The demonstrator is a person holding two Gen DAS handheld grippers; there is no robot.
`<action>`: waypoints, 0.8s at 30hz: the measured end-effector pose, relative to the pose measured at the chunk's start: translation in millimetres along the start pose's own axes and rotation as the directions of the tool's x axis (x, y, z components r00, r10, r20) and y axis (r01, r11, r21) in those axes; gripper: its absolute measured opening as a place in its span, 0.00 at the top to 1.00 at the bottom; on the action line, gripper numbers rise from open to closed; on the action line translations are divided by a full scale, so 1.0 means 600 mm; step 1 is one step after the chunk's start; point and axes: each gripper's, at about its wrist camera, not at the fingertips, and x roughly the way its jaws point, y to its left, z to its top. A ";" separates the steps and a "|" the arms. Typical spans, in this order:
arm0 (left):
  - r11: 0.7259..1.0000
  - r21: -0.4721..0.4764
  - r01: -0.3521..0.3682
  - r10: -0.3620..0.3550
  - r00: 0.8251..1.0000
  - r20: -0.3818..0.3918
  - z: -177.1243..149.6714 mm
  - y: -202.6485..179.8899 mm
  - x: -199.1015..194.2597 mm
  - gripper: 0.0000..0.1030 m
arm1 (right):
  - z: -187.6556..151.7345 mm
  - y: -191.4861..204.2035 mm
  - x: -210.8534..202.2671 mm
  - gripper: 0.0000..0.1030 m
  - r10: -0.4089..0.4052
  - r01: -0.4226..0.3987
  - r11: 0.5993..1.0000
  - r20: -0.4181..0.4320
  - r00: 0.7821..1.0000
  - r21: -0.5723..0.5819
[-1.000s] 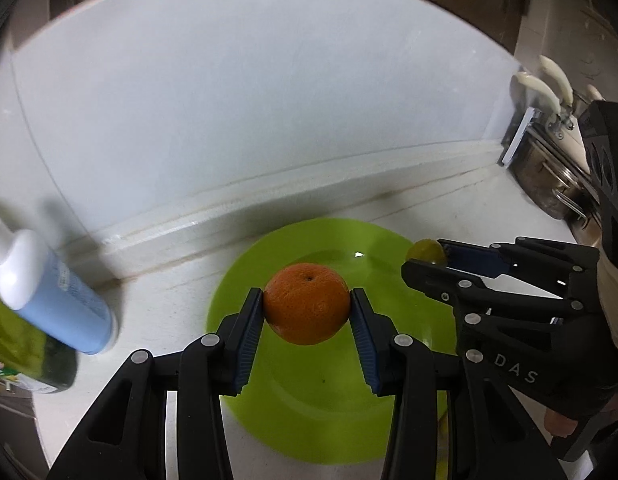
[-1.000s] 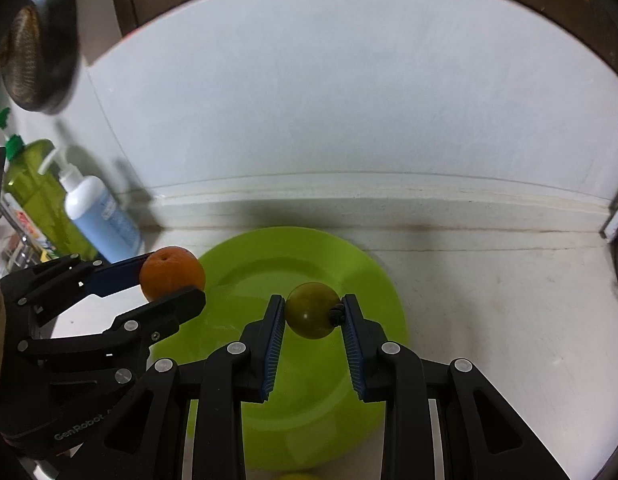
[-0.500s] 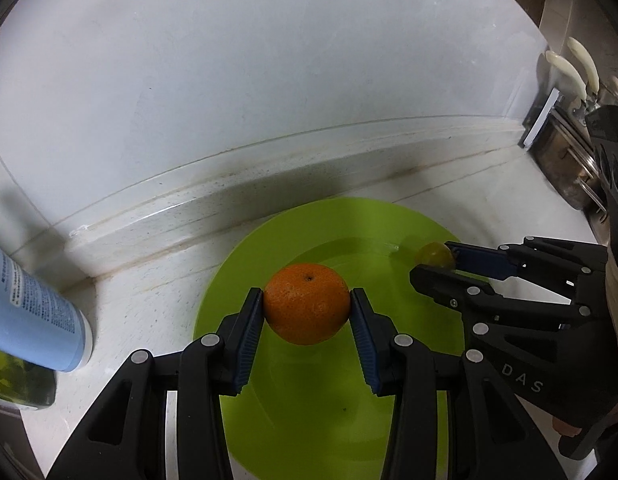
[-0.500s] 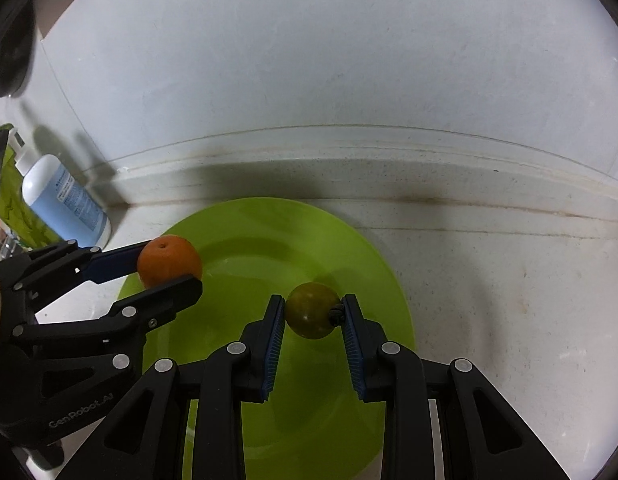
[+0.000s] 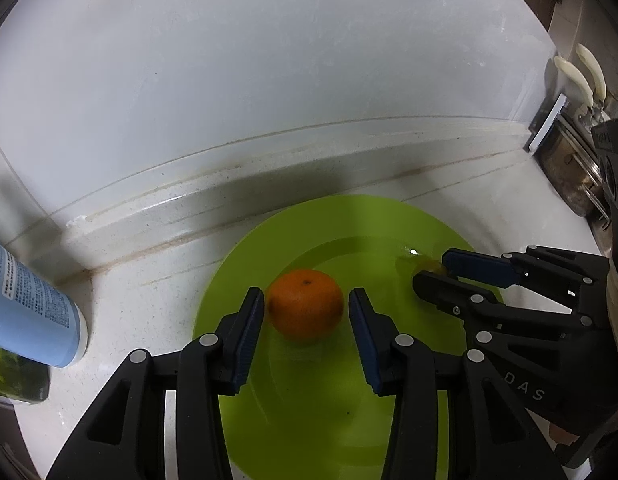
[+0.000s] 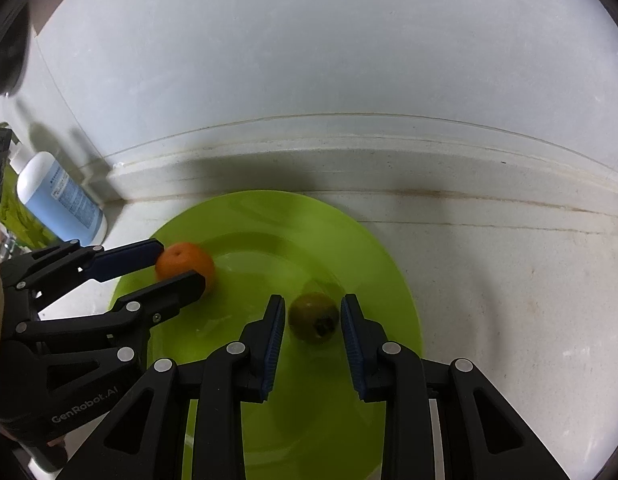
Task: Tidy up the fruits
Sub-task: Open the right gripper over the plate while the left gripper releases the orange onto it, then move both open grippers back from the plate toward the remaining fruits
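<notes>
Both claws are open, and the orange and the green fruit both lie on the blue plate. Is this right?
Not quite: the plate is lime green, as the right wrist view shows. The left claw and right claw are open, and the orange and green fruit lie on it.

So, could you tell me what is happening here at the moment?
A person with two handheld grippers is putting fruit on a round lime-green plate on a white counter. The left gripper is open around a round orange tangerine sitting on the plate. The right gripper is open around a small greenish-brown fruit, also on the plate.
</notes>
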 end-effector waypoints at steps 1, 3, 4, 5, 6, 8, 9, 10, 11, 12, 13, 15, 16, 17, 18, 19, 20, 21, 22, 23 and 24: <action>1.000 0.003 -0.005 0.005 1.000 0.003 -0.003 0.001 -0.004 0.57 | -0.001 0.000 -0.002 0.70 -0.002 0.002 1.000 0.001 1.000 0.001; 1.000 0.004 -0.007 0.007 1.000 0.011 -0.004 0.000 -0.012 0.57 | -0.002 0.001 -0.007 0.70 -0.003 0.003 1.000 0.002 1.000 0.000; 1.000 0.003 -0.008 0.008 1.000 0.014 -0.006 0.000 -0.016 0.56 | -0.004 0.001 -0.011 0.70 -0.005 0.005 1.000 0.003 1.000 0.001; 1.000 0.002 -0.006 0.006 1.000 0.017 -0.007 0.002 -0.020 0.54 | -0.001 0.006 -0.007 0.70 -0.004 0.004 1.000 0.005 1.000 0.000; 1.000 0.003 -0.004 0.003 1.000 0.022 -0.009 0.003 -0.027 0.52 | -0.003 0.007 -0.013 0.69 -0.002 0.002 1.000 0.010 1.000 0.002; 1.000 0.007 -0.009 0.009 0.999 0.035 -0.013 0.005 -0.041 0.47 | -0.005 0.009 -0.021 0.66 -0.002 0.002 1.000 0.019 1.000 0.005; 1.000 0.010 -0.015 0.015 0.999 0.045 -0.016 0.006 -0.049 0.46 | -0.006 0.008 -0.026 0.66 -0.002 0.001 1.000 0.025 1.000 0.005; 1.000 0.011 -0.020 0.020 0.998 0.053 -0.018 0.007 -0.057 0.44 | -0.007 0.010 -0.032 0.66 -0.002 0.002 1.000 0.033 0.999 0.006; 1.000 0.006 -0.023 0.022 0.998 0.061 -0.020 0.009 -0.067 0.43 | -0.009 0.012 -0.038 0.66 -0.003 0.003 1.000 0.039 0.999 0.007; 1.000 -0.001 -0.020 0.020 0.997 0.070 -0.023 0.010 -0.075 0.42 | -0.009 0.014 -0.042 0.66 -0.001 0.000 1.000 0.045 0.999 0.009; 1.000 -0.009 -0.023 0.024 0.997 0.079 -0.026 0.011 -0.085 0.42 | -0.010 0.017 -0.046 0.66 0.002 -0.003 1.000 0.050 0.999 0.011; 0.999 -0.016 -0.035 0.036 0.994 0.101 -0.033 0.013 -0.106 0.42 | -0.015 0.023 -0.062 0.66 0.008 -0.009 1.000 0.069 0.998 0.012; 0.999 -0.017 -0.033 0.035 0.993 0.115 -0.038 0.014 -0.120 0.42 | -0.017 0.028 -0.066 0.66 0.007 -0.008 1.000 0.074 0.997 0.011; 0.999 -0.021 -0.037 0.039 0.991 0.128 -0.043 0.014 -0.132 0.41 | -0.022 0.031 -0.074 0.66 0.005 -0.006 1.000 0.084 0.996 0.010; 0.999 -0.026 -0.047 0.050 0.989 0.138 -0.048 0.015 -0.143 0.41 | -0.025 0.036 -0.084 0.66 0.005 -0.006 1.000 0.096 0.995 0.009; 0.998 -0.029 -0.054 0.058 0.987 0.148 -0.053 0.014 -0.156 0.40 | -0.029 0.042 -0.095 0.66 0.005 -0.006 1.000 0.106 0.994 0.008; 0.998 -0.029 -0.057 0.061 0.985 0.158 -0.058 0.014 -0.169 0.40 | -0.033 0.046 -0.105 0.66 0.006 -0.007 1.000 0.118 0.993 0.008; 0.997 -0.031 -0.066 0.071 0.983 0.167 -0.063 0.013 -0.179 0.40 | -0.036 0.050 -0.116 0.66 0.006 -0.007 1.000 0.129 0.992 0.009; 0.996 -0.031 -0.083 0.088 0.981 0.173 -0.068 0.011 -0.192 0.40 | -0.038 0.052 -0.123 0.66 0.005 -0.006 1.000 0.136 0.991 0.010; 0.995 -0.030 -0.092 0.096 0.979 0.181 -0.072 0.010 -0.202 0.40 | -0.043 0.058 -0.136 0.66 0.004 -0.006 1.000 0.149 0.989 0.011; 0.994 -0.033 -0.100 0.104 0.976 0.190 -0.078 0.009 -0.213 0.40 | -0.047 0.062 -0.146 0.66 0.005 -0.007 1.000 0.158 0.987 0.011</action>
